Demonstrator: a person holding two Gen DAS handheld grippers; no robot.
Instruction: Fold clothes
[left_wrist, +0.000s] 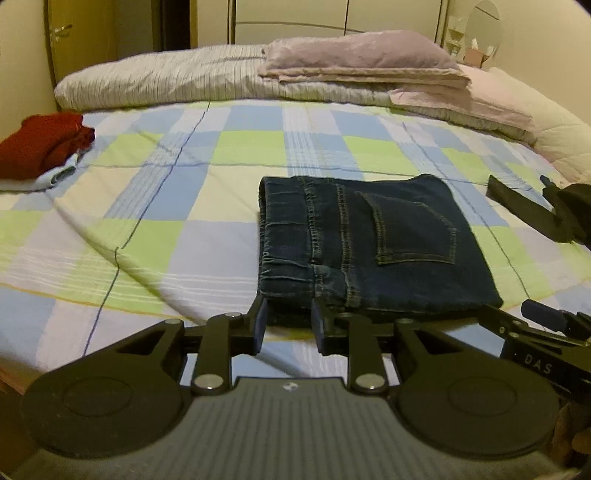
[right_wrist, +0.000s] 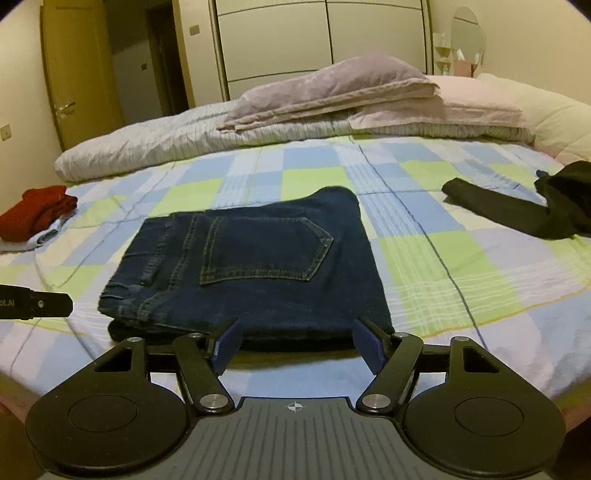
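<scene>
— Where are the jeans (right_wrist: 251, 266)?

— Folded flat on the checked bedspread (left_wrist: 147, 206), back pocket up, well in front of the striped duvet (left_wrist: 166, 79).

— And the claws?

— Left gripper (left_wrist: 288, 325) sits at the jeans' near edge, fingers slightly apart, pinching nothing. Right gripper (right_wrist: 295, 345) is spread wide, empty, at the same edge.

— Anything else?

— A red garment (left_wrist: 40, 146) far left of the jeans, a black garment (right_wrist: 517, 210) right.

Folded jeans (left_wrist: 373, 243) lie on the checked bedspread (left_wrist: 155, 206) just right of centre, back pocket up. At 6 o'clock the left gripper (left_wrist: 289, 326) hangs by their near edge — jaws a little apart, nothing between them. At 9 o'clock sits a red garment (left_wrist: 40, 146), at 3 o'clock a black one (left_wrist: 524, 206). Toward 12 o'clock, folded bedding (left_wrist: 362, 62). The right gripper (left_wrist: 543, 321) pokes in at 4 o'clock.
</scene>
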